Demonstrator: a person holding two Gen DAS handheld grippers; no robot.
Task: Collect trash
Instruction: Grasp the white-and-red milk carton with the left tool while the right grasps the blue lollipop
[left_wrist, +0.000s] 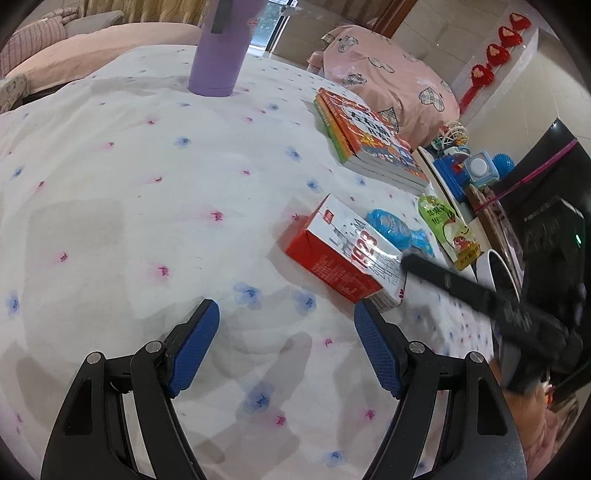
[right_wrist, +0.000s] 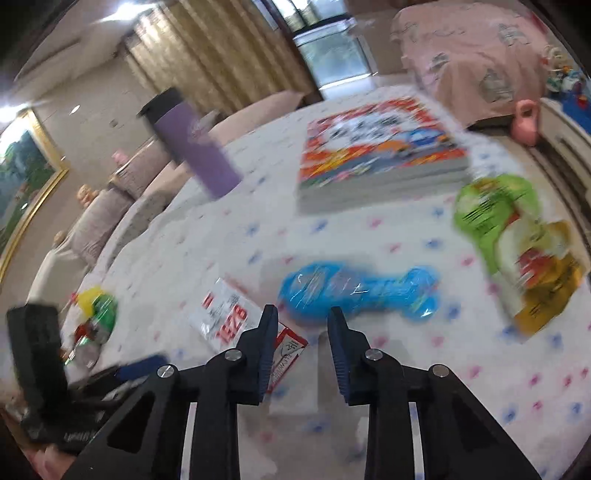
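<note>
A red and white carton (left_wrist: 343, 254) lies on the flowered tablecloth (left_wrist: 129, 192), ahead and right of my open, empty left gripper (left_wrist: 286, 314). A blue wrapper (left_wrist: 395, 230) and a green juice pouch (left_wrist: 448, 229) lie beyond it. My right gripper's finger (left_wrist: 461, 290) reaches in from the right, beside the carton. In the blurred right wrist view, my right gripper (right_wrist: 303, 315) is open and empty, just short of the blue wrapper (right_wrist: 358, 291), with the carton (right_wrist: 240, 321) at its left finger and the green pouch (right_wrist: 517, 251) to the right. A crumpled yellow-green wrapper (right_wrist: 94, 314) lies far left.
A purple tumbler (left_wrist: 218, 48) stands at the far side of the table. A stack of books (left_wrist: 369, 140) lies at the right. A white bin rim (left_wrist: 495, 269) shows past the table's right edge. Toys (left_wrist: 469, 166) and a pink-covered seat (left_wrist: 388, 77) lie beyond.
</note>
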